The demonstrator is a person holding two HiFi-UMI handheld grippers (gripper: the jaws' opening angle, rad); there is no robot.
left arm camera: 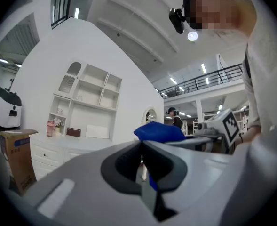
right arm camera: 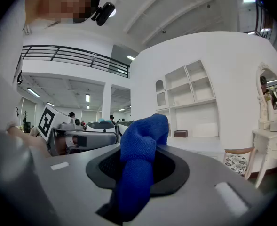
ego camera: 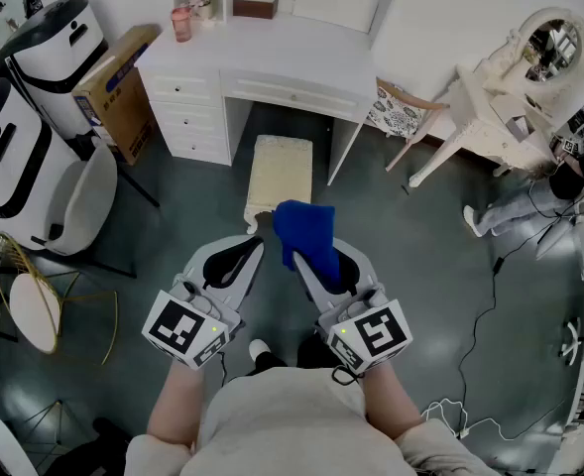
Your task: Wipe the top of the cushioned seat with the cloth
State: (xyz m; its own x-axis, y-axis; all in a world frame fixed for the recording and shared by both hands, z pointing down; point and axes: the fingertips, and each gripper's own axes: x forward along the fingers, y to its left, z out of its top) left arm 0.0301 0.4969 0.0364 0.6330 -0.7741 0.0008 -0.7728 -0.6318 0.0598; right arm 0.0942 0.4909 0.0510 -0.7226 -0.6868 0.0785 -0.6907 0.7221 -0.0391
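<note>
- Right gripper (ego camera: pixel 311 264), at the lower centre of the head view, is clamped on the blue cloth (ego camera: pixel 299 228). We see the cloth bunched between the jaws, its long axis running along them toward the top of the frame.
- Left gripper (ego camera: pixel 252 246), just beside it, has its jaws pressed together with nothing between them.
- The cloth's far end overlaps the near right corner of the cushioned seat (ego camera: pixel 280 172); we cannot tell whether they touch.
- The seat's long axis runs up the frame, toward the white desk (ego camera: pixel 272 53).
</note>
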